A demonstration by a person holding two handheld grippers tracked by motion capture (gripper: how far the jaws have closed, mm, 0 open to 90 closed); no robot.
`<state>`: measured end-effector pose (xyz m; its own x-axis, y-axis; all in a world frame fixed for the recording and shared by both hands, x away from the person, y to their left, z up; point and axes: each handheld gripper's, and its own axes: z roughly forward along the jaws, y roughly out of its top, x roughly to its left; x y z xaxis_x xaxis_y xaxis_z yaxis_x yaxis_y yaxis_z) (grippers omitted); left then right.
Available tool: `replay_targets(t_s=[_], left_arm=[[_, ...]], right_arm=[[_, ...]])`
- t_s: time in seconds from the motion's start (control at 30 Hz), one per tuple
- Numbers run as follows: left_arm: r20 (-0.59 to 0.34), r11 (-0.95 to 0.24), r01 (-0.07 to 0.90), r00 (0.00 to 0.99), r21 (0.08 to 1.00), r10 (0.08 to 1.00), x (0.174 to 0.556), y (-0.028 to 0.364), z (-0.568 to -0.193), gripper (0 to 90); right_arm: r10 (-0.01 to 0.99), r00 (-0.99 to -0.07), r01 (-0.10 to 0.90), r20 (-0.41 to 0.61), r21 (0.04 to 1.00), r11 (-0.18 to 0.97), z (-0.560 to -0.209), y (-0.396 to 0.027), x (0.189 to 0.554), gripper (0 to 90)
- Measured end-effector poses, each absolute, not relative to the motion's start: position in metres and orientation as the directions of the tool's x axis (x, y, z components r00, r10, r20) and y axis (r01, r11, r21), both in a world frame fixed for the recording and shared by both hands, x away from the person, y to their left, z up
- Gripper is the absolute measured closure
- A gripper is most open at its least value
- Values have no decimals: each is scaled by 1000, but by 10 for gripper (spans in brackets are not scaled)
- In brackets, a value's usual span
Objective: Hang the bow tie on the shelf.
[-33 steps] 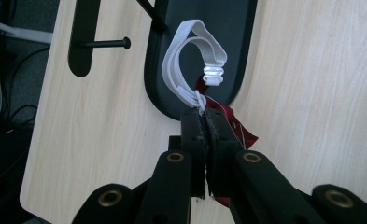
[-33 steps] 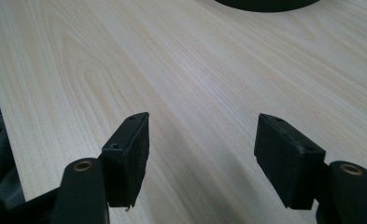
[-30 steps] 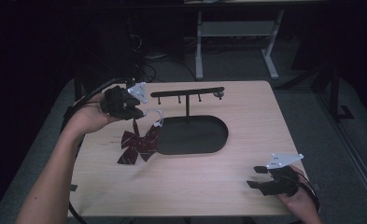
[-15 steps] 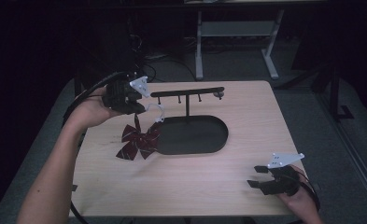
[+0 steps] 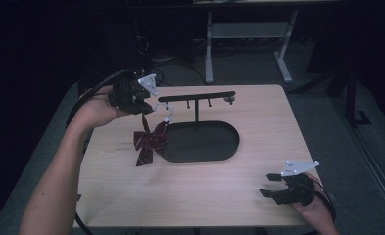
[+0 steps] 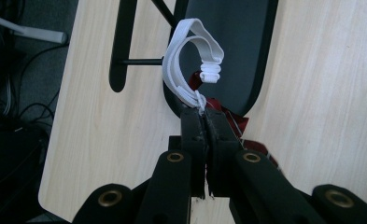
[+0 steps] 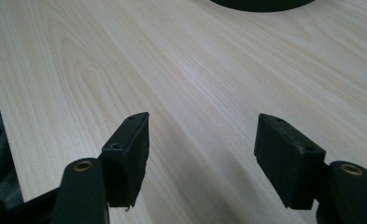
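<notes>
A: What are the left tongs (image 6: 203, 114) doing?

B: Their jaws are pressed together on the white elastic strap (image 6: 188, 65) of a dark red bow tie (image 5: 150, 143). In the left gripper view the strap loops up from the fingertips, with its small white clasp (image 6: 210, 73) at the far side of the loop.

A: And the bow itself?

B: It hangs below the strap, above the desk (image 5: 190, 196), just beside the left end of the stand's black oval base (image 5: 204, 142). Whether its lower tip touches the wood I cannot tell. In the left gripper view a bit of the red cloth shows behind the jaws.

A: Where is that hand?

B: The left hand (image 5: 97, 107) is lifted over the desk's far left part, close to the left tip of the stand's black crossbar (image 5: 197, 96). The strap loop lies just beside that tip, but I see it around nothing.

A: The stand?

B: One thin post rises from the oval base to the bar, and short pegs hang under the bar. It sits in the middle of the far half of the desk.

A: The right tongs (image 5: 271, 185)?

B: Jaws wide apart, nothing between them, only bare wood below. They rest low at the near right corner, well apart from the bow tie.
</notes>
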<state>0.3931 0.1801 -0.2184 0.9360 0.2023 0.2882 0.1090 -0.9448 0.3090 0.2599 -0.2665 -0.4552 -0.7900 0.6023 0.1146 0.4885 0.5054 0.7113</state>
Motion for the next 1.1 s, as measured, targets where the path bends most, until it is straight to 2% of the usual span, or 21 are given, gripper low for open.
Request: replay_targets(t_s=[0.73, 1.1], left_arm=[[256, -935, 195, 927, 296, 274, 427, 171, -237, 874], [253, -937, 233, 920, 260, 299, 437, 171, -246, 871]], right_arm=[[602, -789, 492, 122, 711, 502, -455, -267, 260, 351], [602, -789, 493, 123, 711, 501, -455, -267, 260, 351]])
